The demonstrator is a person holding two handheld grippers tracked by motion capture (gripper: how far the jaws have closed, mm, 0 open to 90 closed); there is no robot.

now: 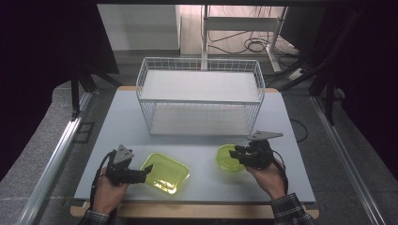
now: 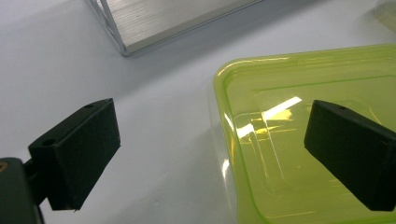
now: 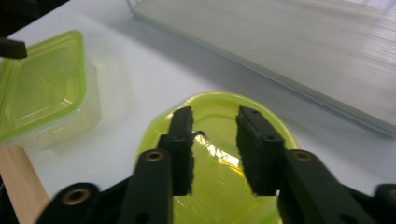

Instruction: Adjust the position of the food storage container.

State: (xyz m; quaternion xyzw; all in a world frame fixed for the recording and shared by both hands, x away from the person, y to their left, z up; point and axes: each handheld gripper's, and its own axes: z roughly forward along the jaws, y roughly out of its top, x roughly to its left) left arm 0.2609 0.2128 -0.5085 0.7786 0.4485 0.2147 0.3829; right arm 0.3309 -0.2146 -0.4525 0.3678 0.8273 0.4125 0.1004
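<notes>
A clear rectangular box with a lime-green lid (image 1: 166,172) (image 2: 303,84) (image 3: 42,79) lies near the table's front, left of centre. My left gripper (image 1: 148,171) (image 2: 212,121) stands open and wide at the box's left edge, one jaw over the lid and the other over bare table. A round lime-green container (image 1: 226,159) (image 3: 217,163) sits to the right. My right gripper (image 1: 237,152) (image 3: 215,114) reaches over it from the right. Its jaws stand a narrow gap apart above the green top, and I see no pad pressing on anything.
A white wire rack (image 1: 199,61) (image 2: 177,18) (image 3: 280,46) with two flat shelves stands at the back centre of the pale table (image 1: 281,122). The table's wooden front edge (image 1: 197,211) runs just beyond the hands. Dark floor and cables lie behind.
</notes>
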